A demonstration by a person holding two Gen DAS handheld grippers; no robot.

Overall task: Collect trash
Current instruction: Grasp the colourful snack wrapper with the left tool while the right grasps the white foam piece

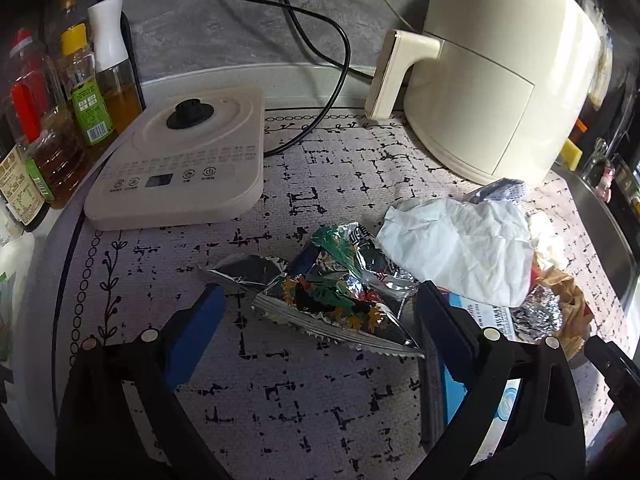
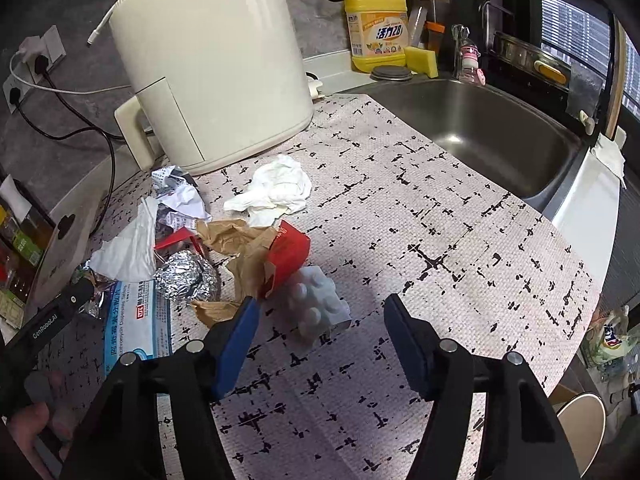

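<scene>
My left gripper (image 1: 320, 300) is open, its blue pads on either side of a shiny foil snack wrapper (image 1: 340, 296) lying on the patterned mat. Beside the wrapper lie a crumpled white tissue (image 1: 460, 244), a foil ball (image 1: 536, 312) and a blue-and-white medicine box (image 1: 488, 316). My right gripper (image 2: 320, 308) is open just above a pale blue plastic brick (image 2: 320, 304). To its left are a red carton with brown paper (image 2: 276, 256), the foil ball (image 2: 184, 276), white tissues (image 2: 280, 192), crumpled printed paper (image 2: 176, 196) and the medicine box (image 2: 136, 324).
A cream air fryer (image 1: 500, 80) stands behind the trash, with black cables (image 1: 320, 40). A kettle base (image 1: 184, 160) and oil bottles (image 1: 76, 92) sit at the left. A steel sink (image 2: 480, 120), yellow detergent bottle (image 2: 376, 28) and sponge (image 2: 420, 60) are at the right.
</scene>
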